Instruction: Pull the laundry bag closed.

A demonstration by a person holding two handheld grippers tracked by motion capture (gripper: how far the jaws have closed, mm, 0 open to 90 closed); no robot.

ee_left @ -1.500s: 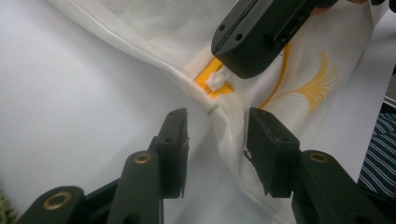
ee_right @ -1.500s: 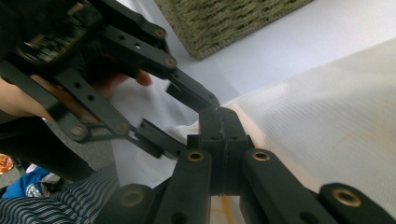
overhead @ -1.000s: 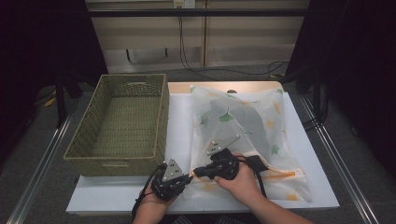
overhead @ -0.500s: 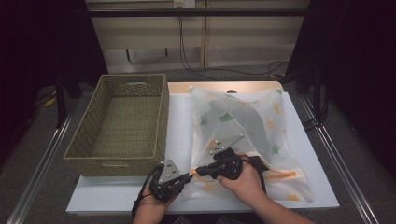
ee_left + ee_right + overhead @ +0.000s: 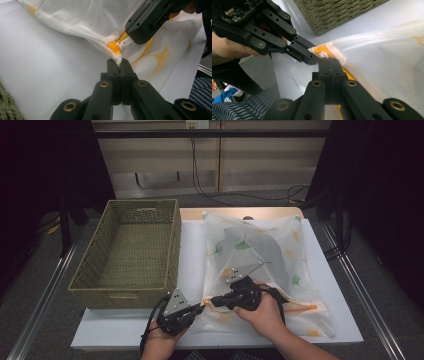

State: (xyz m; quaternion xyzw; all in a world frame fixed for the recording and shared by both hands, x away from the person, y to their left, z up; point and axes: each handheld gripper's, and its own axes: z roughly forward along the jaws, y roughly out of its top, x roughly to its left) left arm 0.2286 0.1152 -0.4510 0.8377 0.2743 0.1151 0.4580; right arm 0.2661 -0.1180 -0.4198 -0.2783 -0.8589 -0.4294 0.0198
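Nothing moved; mesh bag (image 5: 265, 265) shows ginkgo leaves, no writing.

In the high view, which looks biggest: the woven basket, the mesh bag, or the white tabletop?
1. white tabletop
2. mesh bag and woven basket: too alike to rank; the bag lies flat, the basket stands taller.

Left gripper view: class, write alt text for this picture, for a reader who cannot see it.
The left gripper, its black jaws shut, pinches the corner of a white mesh laundry bag printed with yellow leaves, beside the orange zipper end. The right gripper comes in from the upper right and meets the white zipper pull. The bag lies on a white table.
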